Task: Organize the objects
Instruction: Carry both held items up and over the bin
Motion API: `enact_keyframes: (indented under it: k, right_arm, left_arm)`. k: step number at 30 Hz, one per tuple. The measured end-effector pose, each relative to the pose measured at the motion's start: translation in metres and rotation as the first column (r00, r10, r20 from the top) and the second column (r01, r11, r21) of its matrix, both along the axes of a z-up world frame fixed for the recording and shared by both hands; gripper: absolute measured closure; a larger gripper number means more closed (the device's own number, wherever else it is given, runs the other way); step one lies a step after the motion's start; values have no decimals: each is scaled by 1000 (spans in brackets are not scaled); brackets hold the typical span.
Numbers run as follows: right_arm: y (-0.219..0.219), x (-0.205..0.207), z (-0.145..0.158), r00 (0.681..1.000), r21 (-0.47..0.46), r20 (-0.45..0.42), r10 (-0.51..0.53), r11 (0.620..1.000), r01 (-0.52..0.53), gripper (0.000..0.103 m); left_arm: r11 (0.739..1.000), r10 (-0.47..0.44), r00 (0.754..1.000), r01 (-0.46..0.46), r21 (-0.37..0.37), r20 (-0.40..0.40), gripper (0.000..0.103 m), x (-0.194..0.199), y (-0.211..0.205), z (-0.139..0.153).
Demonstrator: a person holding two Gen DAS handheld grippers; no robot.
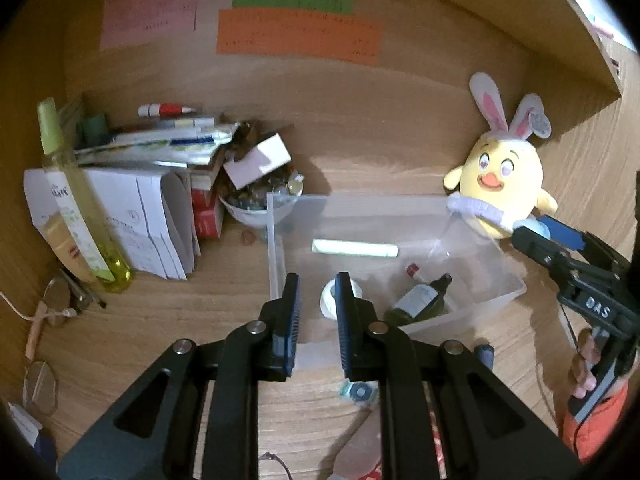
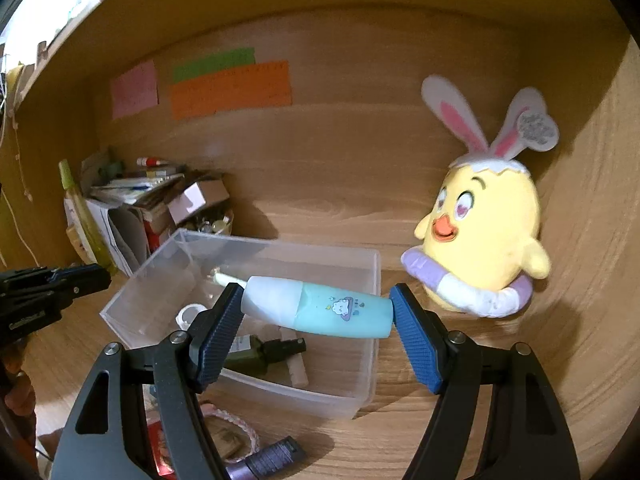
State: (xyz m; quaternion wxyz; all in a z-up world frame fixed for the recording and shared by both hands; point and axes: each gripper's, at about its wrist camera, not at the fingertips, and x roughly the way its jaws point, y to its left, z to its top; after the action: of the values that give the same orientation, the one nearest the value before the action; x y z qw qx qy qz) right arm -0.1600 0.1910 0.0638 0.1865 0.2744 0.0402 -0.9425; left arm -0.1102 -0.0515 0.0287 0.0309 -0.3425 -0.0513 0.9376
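Right tool (image 2: 316, 312) clamping a light-blue cloud-print bottle (image 2: 320, 308) lengthwise above the clear plastic bin (image 2: 360, 376), left tool (image 1: 318, 320) narrow and empty, yellow chick plush (image 2: 480, 248) beside the bin.

We see a pale blue tube-shaped bottle (image 2: 320, 309) with a frosted white cap and a small purple cloud print. Behind it sits a yellow plush chick (image 2: 484, 236) with pink-lined white rabbit ears and an orange beak. Our gripper pads (image 2: 416, 342) are ribbed blue. Pink, green and orange paper notes (image 1: 298, 32) mark the wood-grain back panel.
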Motion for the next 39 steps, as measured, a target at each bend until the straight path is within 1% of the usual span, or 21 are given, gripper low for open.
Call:
enact_keyframes:
  k: [3, 6, 8, 10, 12, 15, 17, 19, 23, 25, 28, 31, 34, 39]
  right_arm:
    - [-3, -10, -7, 999, 5, 32, 11, 1000, -11, 32]
    - [-9, -18, -14, 997, 12, 68, 25, 1000, -26, 32]
    - [-12, -22, -17, 996, 17, 85, 37, 999, -38, 32]
    - [-15, -26, -20, 994, 30, 97, 43, 998, -46, 32]
    - [-18, -30, -22, 993, 46, 106, 47, 998, -52, 32]
    - [-23, -38, -29, 988, 53, 142, 59, 996, -67, 32]
    - [-24, -43, -34, 984, 52, 167, 66, 996, -76, 32]
    - [-25, -47, -39, 979, 53, 192, 69, 995, -80, 32]
    - [-25, -51, -46, 972, 53, 224, 73, 995, -87, 32]
    - [-25, -52, -48, 968, 52, 238, 80, 994, -95, 32]
    - [-25, -51, -50, 967, 78, 246, 72, 992, -94, 32]
    - [-26, -51, -52, 966, 91, 250, 68, 992, -93, 31]
    - [-27, -50, -52, 966, 100, 250, 67, 990, -95, 31]
    - [-33, -51, -55, 962, 127, 261, 75, 986, -112, 32]
  left_arm:
    - [1000, -7, 1000, 7, -8, 11, 87, 1, 2, -4]
    - [999, -46, 998, 45, 19, 42, 87, 2, 4, -8]
    - [997, -76, 995, 74, 34, 59, 83, 6, 6, -11]
    - [996, -89, 994, 86, 37, 66, 73, 10, 8, -14]
    - [995, -100, 992, 98, 30, 73, 69, 15, 11, -17]
    - [993, -118, 989, 117, 11, 87, 67, 22, 15, -23]
    - [991, -131, 986, 132, -3, 102, 65, 25, 18, -30]
    - [990, -139, 983, 142, -18, 121, 60, 26, 21, -38]
    - [986, -155, 971, 163, -29, 181, 60, 22, 24, -58]
    - [985, -151, 964, 165, -46, 217, 60, 17, 27, -68]
    - [983, -168, 955, 181, -31, 245, 60, 14, 29, -77]
    - [981, -181, 949, 194, -24, 259, 60, 12, 33, -83]
    - [981, -182, 947, 195, -21, 265, 55, 7, 37, -85]
    - [983, -177, 945, 185, -3, 277, 55, -3, 39, -90]
